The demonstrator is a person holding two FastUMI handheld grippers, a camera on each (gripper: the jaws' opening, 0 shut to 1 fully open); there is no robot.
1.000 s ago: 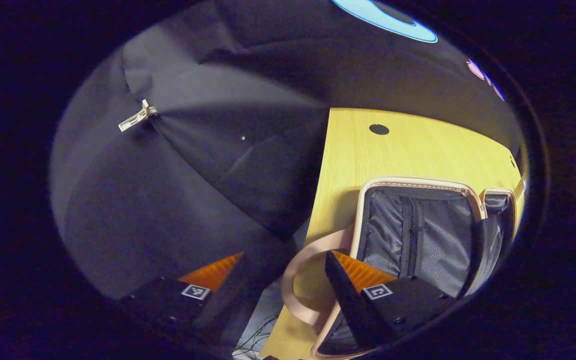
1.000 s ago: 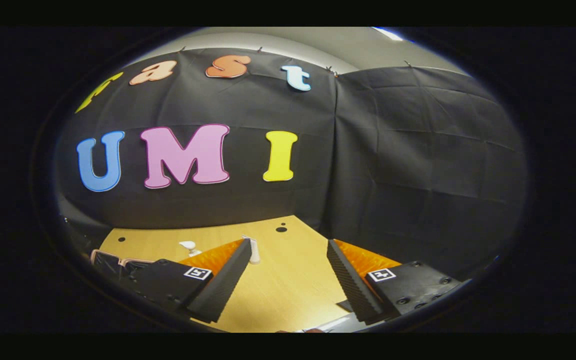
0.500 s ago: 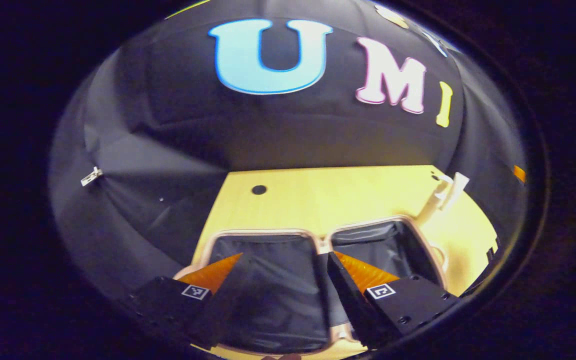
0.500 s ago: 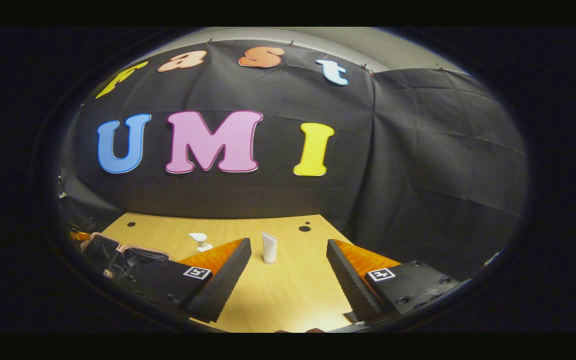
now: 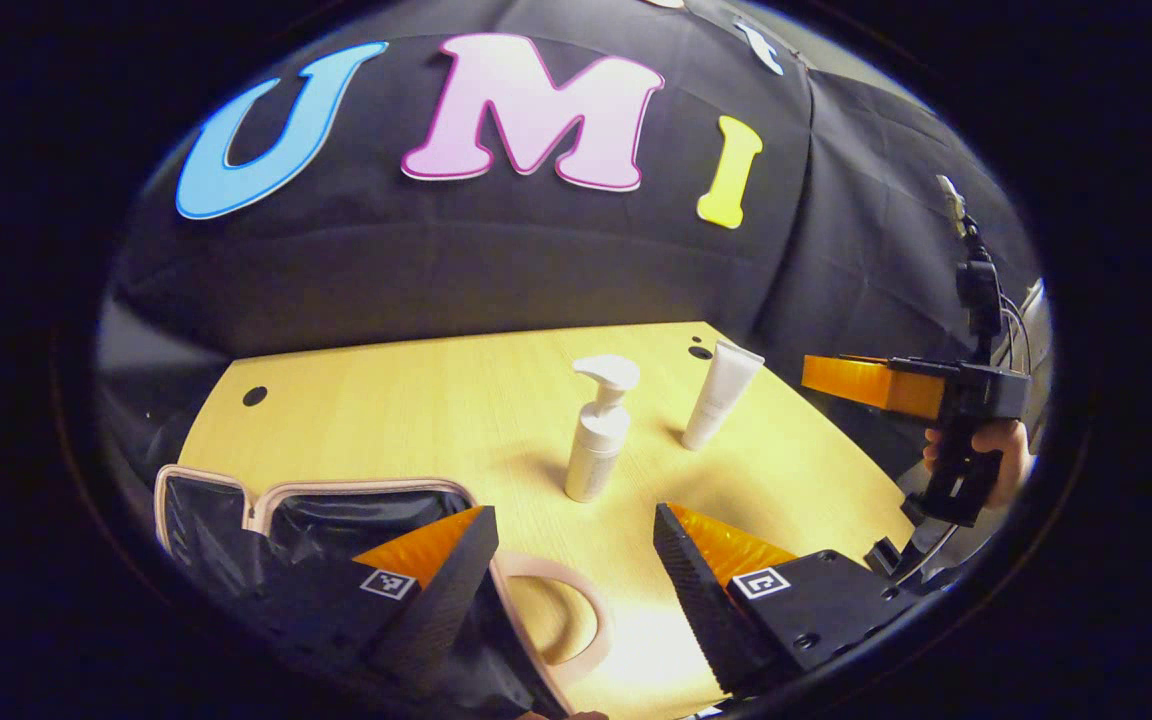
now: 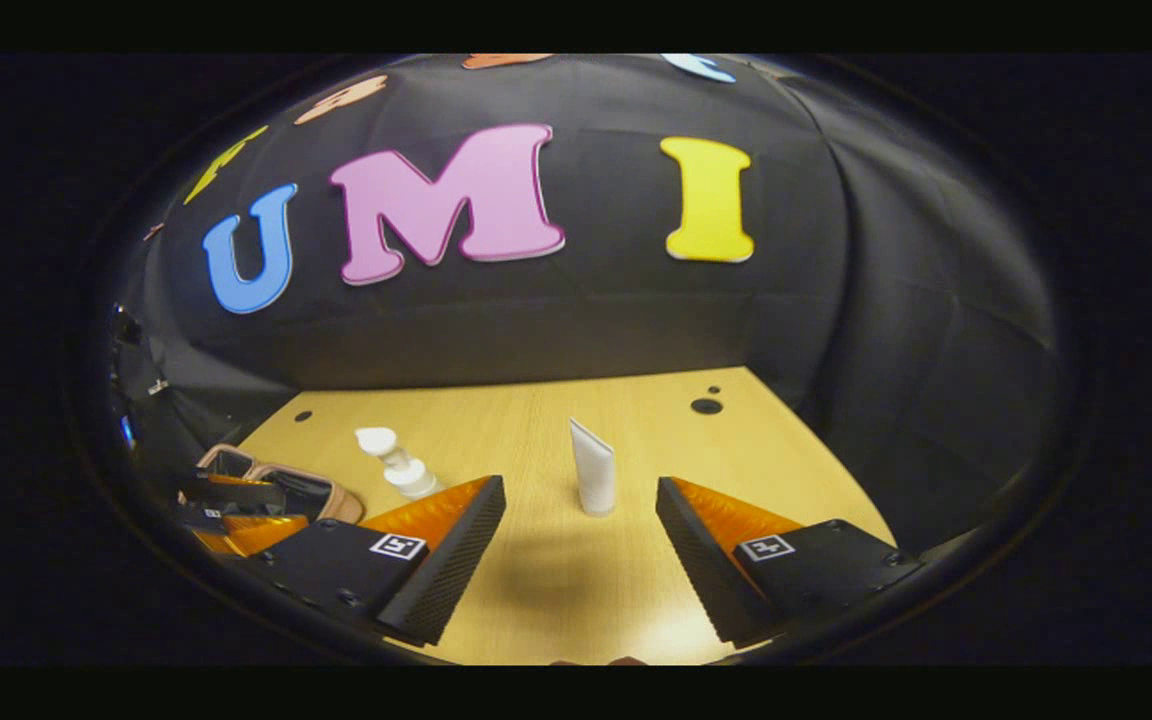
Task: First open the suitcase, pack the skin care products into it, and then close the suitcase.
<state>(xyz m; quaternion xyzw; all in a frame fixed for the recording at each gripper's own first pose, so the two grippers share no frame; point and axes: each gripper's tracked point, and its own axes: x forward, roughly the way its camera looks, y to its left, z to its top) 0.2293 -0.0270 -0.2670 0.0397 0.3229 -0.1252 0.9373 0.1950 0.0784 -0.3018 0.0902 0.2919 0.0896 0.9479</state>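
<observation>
The suitcase [image 5: 236, 505] lies open on the wooden table [image 5: 416, 400], its dark lining showing and a beige strap loop [image 5: 586, 610] beside it. A white pump bottle [image 5: 598, 430] and a white tube [image 5: 721, 395] stand upright to its right. My left gripper [image 5: 571, 525] is open, hovering over the suitcase's right edge, short of the pump bottle. My right gripper [image 6: 581, 490] is open and lines up with the tube [image 6: 593, 482] just ahead of its fingers. The pump bottle [image 6: 396, 465] stands to the tube's left, the suitcase [image 6: 266, 485] farther left. In the left gripper view, a hand holds the right gripper [image 5: 851, 380].
Black cloth walls close off the table's back and right sides. Small dark holes [image 5: 254, 396] mark the tabletop near its far corners. Bare wood [image 6: 556, 590] lies between the right gripper's fingers and the table's front edge.
The left gripper has swung right, from over the open suitcase to facing the bottle and tube. The right gripper has moved forward and down, so the tube now sits between its fingertips' line.
</observation>
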